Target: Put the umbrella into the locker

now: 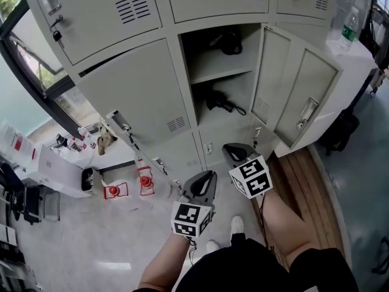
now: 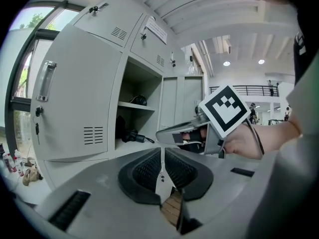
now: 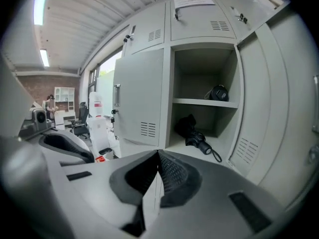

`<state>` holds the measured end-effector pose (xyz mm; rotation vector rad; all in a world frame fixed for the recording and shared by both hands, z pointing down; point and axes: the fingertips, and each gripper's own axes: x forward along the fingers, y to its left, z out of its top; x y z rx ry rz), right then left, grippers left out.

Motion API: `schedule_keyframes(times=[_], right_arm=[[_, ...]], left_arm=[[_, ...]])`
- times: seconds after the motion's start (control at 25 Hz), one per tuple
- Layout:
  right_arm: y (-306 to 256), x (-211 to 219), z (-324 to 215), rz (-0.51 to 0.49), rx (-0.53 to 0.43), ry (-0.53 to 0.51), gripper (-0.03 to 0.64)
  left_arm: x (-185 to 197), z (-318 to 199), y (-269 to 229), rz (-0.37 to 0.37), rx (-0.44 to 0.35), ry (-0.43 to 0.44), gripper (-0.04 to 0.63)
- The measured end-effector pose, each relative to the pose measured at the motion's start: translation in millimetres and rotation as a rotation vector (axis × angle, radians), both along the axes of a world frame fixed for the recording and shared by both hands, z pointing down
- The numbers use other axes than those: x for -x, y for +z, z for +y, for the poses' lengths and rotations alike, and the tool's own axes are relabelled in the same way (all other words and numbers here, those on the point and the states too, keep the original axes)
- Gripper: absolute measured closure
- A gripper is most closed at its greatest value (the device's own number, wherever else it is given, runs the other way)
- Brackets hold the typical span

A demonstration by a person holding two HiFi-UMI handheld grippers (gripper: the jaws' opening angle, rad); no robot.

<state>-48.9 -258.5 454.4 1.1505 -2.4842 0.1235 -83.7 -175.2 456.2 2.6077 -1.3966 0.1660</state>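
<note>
A window (image 1: pixel 33 44) flanks the pale floor (image 1: pixel 91 242); wooden planking (image 1: pixel 304 169) lies right.

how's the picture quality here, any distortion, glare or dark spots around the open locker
Head view: wide-angle bends the locker edges; the open compartment is shadowed, so the umbrella is just a dark shape. Left gripper view: fisheye with black corners, ceiling lights blown out. Right gripper view: same fisheye, strip light glares top left, umbrella clearer here.
</note>
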Motion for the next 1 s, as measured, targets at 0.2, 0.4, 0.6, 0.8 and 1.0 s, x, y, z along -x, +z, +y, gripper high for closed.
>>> schedule_keyframes(times=[0.2, 0.4, 0.6, 0.8, 1.0], right_arm=[[15, 1, 36, -0.008, 0.033, 0.025, 0.563], [26, 6, 69, -0.034, 0.057, 0.039, 0.563], [24, 11, 94, -0.041, 0.042, 0.042, 0.563], [23, 11, 112, -0.042, 0.027, 0.045, 0.563], [22, 10, 124, -0.062, 0.029, 0.05, 0.563]], left_arm=[[14, 27, 11, 0.02, 0.02, -0.004, 0.561], [22, 48, 22, 0.028, 0.04, -0.003, 0.561], [28, 63, 23, 0.037, 0.035, 0.001, 0.561], [30, 73, 22, 0.039, 0.03, 0.003, 0.561], [32, 78, 17, 0.037, 0.015, 0.003, 0.561]])
